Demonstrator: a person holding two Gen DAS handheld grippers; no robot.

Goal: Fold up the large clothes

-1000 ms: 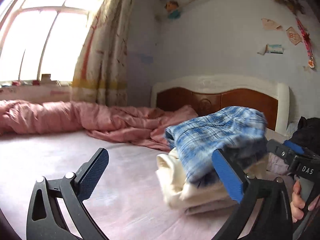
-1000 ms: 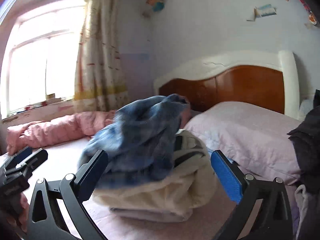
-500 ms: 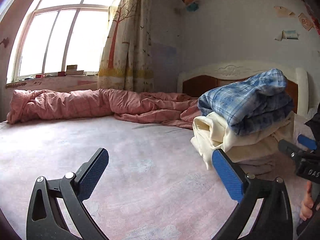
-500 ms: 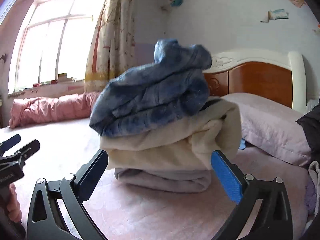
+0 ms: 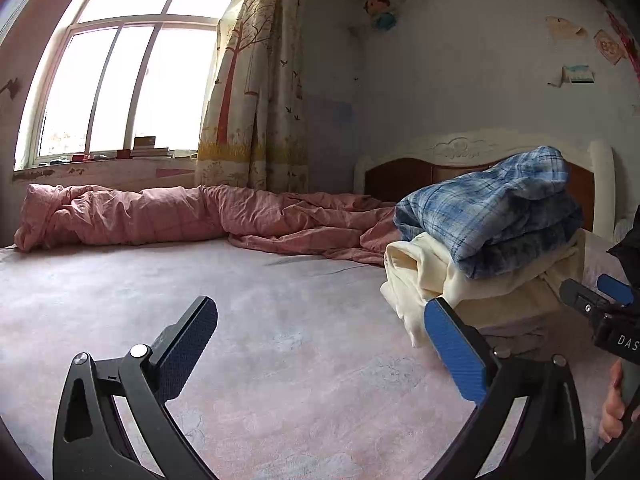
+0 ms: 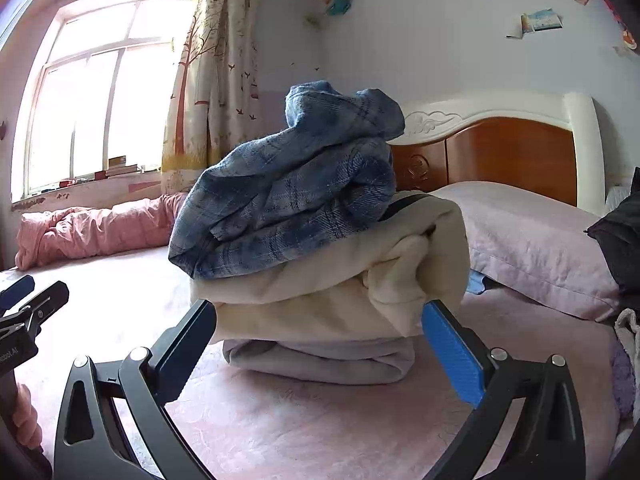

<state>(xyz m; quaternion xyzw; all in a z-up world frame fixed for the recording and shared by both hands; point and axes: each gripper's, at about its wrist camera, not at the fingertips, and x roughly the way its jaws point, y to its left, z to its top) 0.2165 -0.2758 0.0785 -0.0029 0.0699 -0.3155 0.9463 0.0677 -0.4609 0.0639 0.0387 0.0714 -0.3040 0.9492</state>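
A stack of folded clothes sits on the pink bed: a blue plaid garment [image 6: 296, 196] on top, a cream garment [image 6: 336, 296] under it, a grey one [image 6: 320, 360] at the bottom. The stack also shows at the right of the left wrist view, with the blue plaid garment [image 5: 488, 212] over the cream garment [image 5: 440, 276]. My right gripper [image 6: 320, 344] is open and empty, just in front of the stack. My left gripper [image 5: 320, 340] is open and empty over bare sheet, left of the stack. The right gripper's tip [image 5: 592, 304] shows at the left wrist view's right edge.
A rumpled pink quilt [image 5: 168, 216] lies along the bed's far side under the window. A pink pillow [image 6: 528, 236] lies by the wooden headboard [image 6: 504, 152]. Dark clothing [image 6: 624, 232] sits at the right edge. The pink sheet [image 5: 200, 280] spreads left of the stack.
Both grippers have drawn back from the stack and lowered. The blue plaid garment, blurred and moving earlier, now rests still on top of the stack.
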